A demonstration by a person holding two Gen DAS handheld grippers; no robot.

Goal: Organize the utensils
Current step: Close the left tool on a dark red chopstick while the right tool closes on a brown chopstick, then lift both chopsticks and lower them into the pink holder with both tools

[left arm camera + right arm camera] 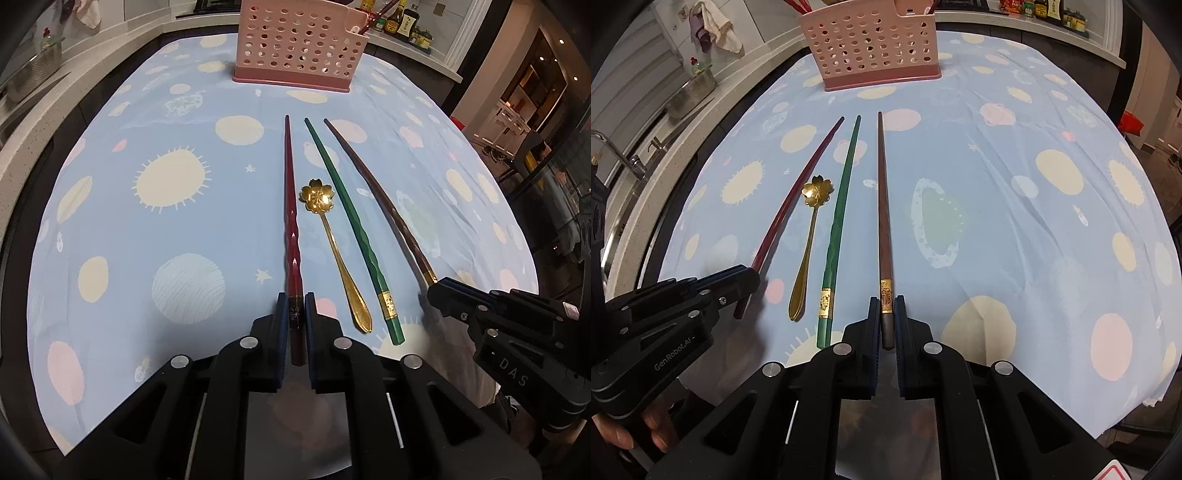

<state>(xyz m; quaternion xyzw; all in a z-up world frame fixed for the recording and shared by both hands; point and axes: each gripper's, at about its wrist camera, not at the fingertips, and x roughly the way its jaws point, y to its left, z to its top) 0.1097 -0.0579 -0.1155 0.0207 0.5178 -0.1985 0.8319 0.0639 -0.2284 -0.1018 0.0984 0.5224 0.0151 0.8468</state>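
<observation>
My left tool [295,314] is clenched on the thick end of the red chopstick [290,206], and my right tool [886,317] grips the butt of the brown chopstick [884,206] just below its gold band. Both sticks lie along the desk, tips pointing toward the far side. Between them rest the gold flower-bowled spoon [332,240] and the green chopstick [347,225], side by side and untouched, the spoon nearer the red stick. Past the tips, well apart from them, stands the pink perforated utensil holder [299,44] — some reddish sticks poke out of its top. Everything sits on a pale blue cloth [166,229] printed with cream suns, pink dots and small stars, which covers the desk and shows soft creases on the right. Around it I see a kitchen: a light counter with a faucet [617,151] and a metal strainer on the left, a towel [716,27] hanging on the wall, and a row of sauce bottles [402,24] on the far counter. A hand [639,424] shows under the left tool.
</observation>
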